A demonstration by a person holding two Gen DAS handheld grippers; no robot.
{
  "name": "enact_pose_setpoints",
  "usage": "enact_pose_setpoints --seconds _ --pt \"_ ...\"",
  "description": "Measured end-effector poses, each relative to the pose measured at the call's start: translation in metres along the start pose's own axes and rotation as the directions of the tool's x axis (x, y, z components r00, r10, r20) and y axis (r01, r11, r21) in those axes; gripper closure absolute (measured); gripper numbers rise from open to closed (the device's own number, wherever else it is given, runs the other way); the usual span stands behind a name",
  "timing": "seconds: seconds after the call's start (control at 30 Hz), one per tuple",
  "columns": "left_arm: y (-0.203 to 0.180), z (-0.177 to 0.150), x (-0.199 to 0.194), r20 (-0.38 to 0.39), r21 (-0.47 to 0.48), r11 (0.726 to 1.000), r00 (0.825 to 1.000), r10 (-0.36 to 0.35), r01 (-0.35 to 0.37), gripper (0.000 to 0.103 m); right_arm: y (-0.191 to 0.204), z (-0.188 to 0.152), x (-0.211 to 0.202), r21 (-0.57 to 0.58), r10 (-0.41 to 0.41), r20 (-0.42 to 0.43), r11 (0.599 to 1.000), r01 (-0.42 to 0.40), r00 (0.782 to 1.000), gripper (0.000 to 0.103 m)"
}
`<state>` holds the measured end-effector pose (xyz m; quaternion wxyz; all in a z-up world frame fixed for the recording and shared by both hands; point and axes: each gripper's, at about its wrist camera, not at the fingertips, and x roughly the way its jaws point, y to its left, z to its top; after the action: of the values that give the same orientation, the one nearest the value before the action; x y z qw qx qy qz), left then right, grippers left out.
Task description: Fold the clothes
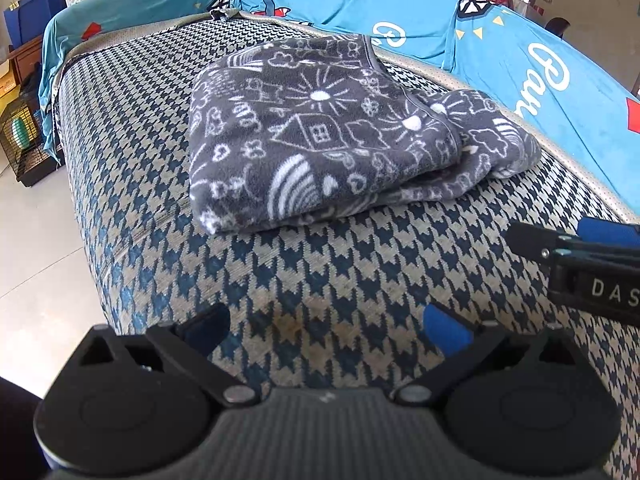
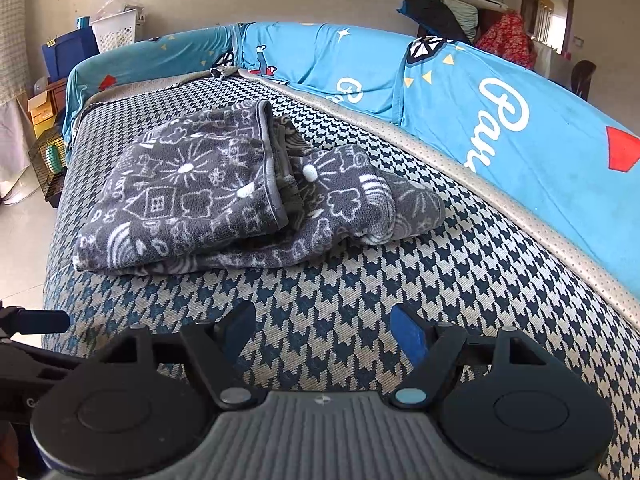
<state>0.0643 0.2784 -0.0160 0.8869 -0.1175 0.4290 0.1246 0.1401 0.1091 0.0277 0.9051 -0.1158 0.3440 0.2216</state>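
Left gripper [image 1: 326, 326]: jaws spread wide, nothing between, hovering over bare houndstooth seat cushion [image 1: 340, 264]. Right gripper [image 2: 324, 334]: jaws also apart, empty. Folded grey patterned fleece garment [image 2: 224, 196] lies ahead of both grippers on cushion, well apart from fingertips, clear path between. Beyond garment: blue printed cover [image 2: 500, 120] over sofa back. Far left of grippers: wire cage [image 1: 22, 148] on floor, white basket [image 2: 116, 28], blue box [image 2: 66, 56].

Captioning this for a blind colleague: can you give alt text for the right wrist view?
A folded grey fleece garment with white doodles lies on a houndstooth cushion, blue printed cover behind. The right tongs stand open and empty over the cushion, short of the garment.
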Motion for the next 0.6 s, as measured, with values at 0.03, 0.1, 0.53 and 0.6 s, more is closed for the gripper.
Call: enact_pose_setpoints --seconds 0.03,0.1,0.53,0.6 --pt "-0.002 -0.001 -0.002 0.011 0.008 1.000 1.000 0.003 -0.003 0.000 0.001 0.001 -0.002 -0.007 0.001 0.006 1.000 -0.001 1.000 0.025" --pt "-0.004 -0.002 -0.008 0.043 0.026 1.000 0.999 0.010 -0.011 0.000 0.003 0.002 -0.006 -0.024 0.002 0.019 1.000 -0.001 1.000 0.020" --pt "0.003 0.001 -0.022 0.100 -0.012 1.000 0.995 0.005 -0.004 0.000 0.016 0.009 -0.020 -0.082 -0.003 0.091 0.997 0.010 0.996 0.018" --pt "0.005 0.002 -0.022 0.098 -0.018 1.000 0.995 0.004 -0.002 0.000 0.017 0.010 -0.021 -0.082 -0.004 0.097 0.997 0.012 0.995 0.018"
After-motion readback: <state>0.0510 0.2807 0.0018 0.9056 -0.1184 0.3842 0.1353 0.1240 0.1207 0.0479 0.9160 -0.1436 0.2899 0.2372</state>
